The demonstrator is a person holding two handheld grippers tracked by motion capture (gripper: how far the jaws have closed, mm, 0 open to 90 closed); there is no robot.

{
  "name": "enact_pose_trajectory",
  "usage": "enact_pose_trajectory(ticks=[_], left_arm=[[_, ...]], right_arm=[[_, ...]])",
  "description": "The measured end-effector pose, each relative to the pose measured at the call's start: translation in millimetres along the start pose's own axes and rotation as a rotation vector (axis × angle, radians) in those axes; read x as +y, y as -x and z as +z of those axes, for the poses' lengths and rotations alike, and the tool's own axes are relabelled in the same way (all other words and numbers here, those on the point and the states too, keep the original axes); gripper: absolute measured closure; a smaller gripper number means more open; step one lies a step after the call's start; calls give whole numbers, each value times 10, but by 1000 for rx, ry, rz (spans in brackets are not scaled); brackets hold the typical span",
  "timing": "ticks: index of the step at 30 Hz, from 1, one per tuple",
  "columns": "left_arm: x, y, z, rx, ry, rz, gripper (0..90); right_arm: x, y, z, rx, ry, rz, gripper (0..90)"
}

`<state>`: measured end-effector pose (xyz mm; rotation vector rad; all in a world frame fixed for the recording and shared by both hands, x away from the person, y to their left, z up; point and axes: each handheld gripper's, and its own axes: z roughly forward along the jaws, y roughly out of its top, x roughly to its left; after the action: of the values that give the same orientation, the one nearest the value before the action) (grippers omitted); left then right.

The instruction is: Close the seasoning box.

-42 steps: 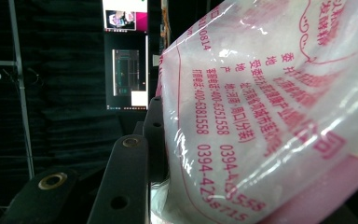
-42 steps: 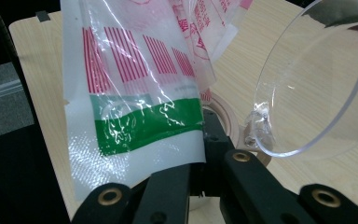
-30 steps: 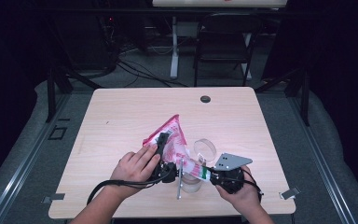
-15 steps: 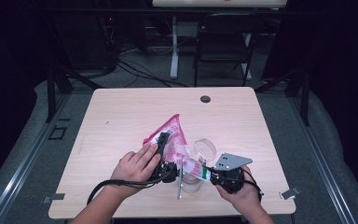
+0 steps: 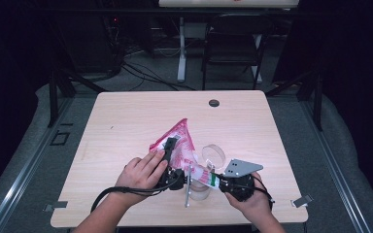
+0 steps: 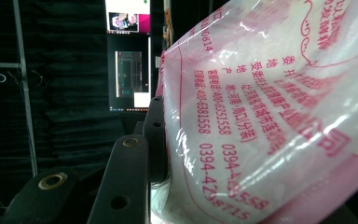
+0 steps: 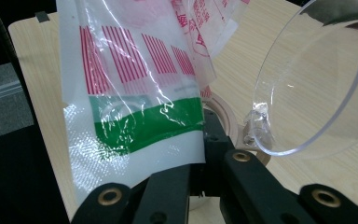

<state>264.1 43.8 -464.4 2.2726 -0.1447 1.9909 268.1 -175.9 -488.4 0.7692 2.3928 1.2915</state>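
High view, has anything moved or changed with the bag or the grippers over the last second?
Nothing visibly changed. The left gripper and right gripper still hold the pink plastic bag beside the clear jar, in the same spots on the table.

High view: above the near edge, facing forward and down over the desk [image 5: 126, 121]; both gripper views: close along their jaws; all share the plastic bag [image 5: 177, 141] [image 6: 270, 102] [image 7: 135, 102].

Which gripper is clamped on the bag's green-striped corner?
The right gripper, jaws shut on the green-banded corner of the pink-and-white plastic bag. The left gripper holds the pink-printed body.
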Motion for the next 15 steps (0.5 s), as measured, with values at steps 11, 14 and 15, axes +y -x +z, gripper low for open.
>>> enact_pose_trajectory(ticks=[11,14,15], left_arm=[[5,-4,-6,-5,-4,-1,673],[4,-4,-1,8,12,3,673],[1,0,7,21,28,2,673]], right_arm=[[-3,7,3,4,-4,-1,900],[-5,8,3,4,-4,1,900],[-4,8,3,4,-4,1,900]])
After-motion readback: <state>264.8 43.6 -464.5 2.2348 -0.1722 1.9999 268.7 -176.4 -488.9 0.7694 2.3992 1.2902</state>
